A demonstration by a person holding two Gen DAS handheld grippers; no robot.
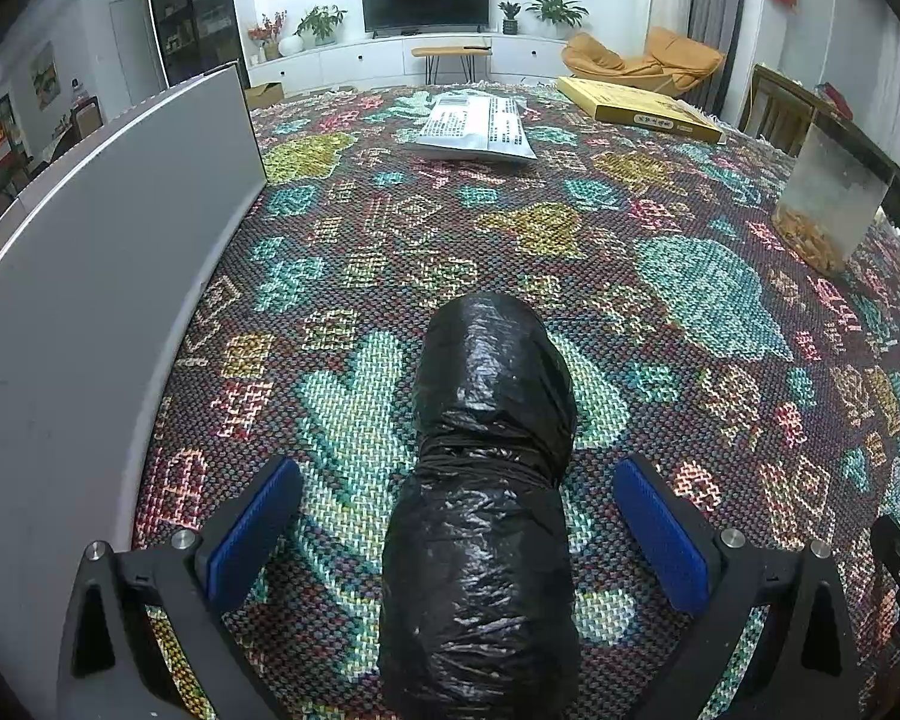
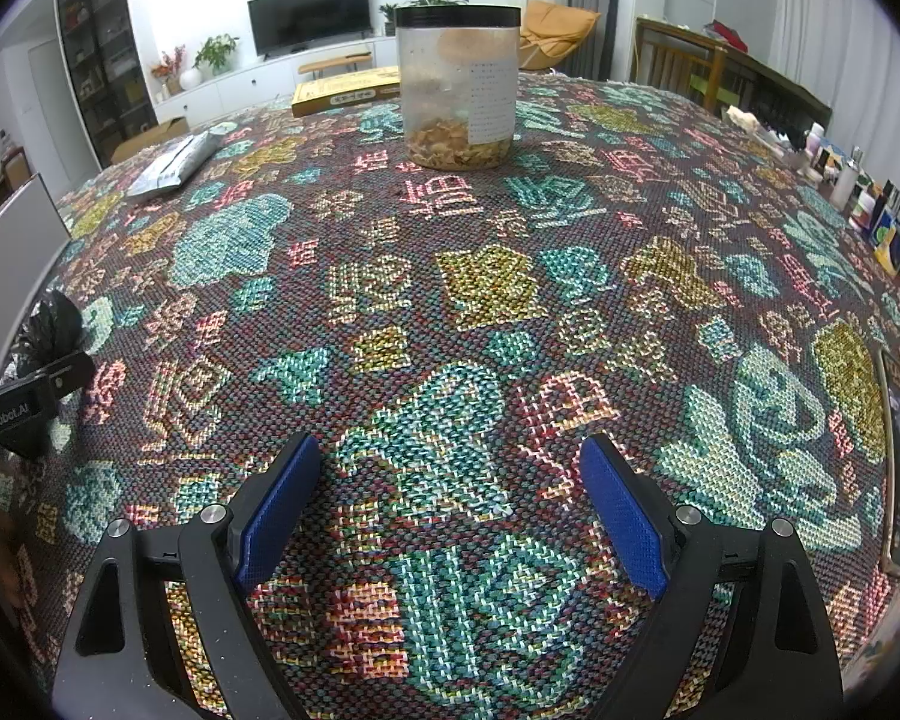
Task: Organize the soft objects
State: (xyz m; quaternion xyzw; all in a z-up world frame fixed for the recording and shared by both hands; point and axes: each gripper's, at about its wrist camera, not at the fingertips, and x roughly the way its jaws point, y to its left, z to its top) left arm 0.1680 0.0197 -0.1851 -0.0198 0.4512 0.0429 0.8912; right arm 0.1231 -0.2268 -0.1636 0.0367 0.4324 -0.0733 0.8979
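At the bottom centre of the left wrist view the black plastic-wrapped bundle (image 1: pixel 486 480) lies on the patterned table (image 1: pixel 690 300) between the left hand-held gripper (image 1: pixel 456 516), jaws spread clear of it, seemingly set down, while the right hand-held gripper (image 2: pixel 450 504) hangs parted and empty.

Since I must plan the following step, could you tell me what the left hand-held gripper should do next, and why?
Probably draw the left hand-held gripper straight back. Its jaws stand wide open, both blue pads clear of the black plastic-wrapped bundle, which lies on the patterned cloth between them, apparently set down.
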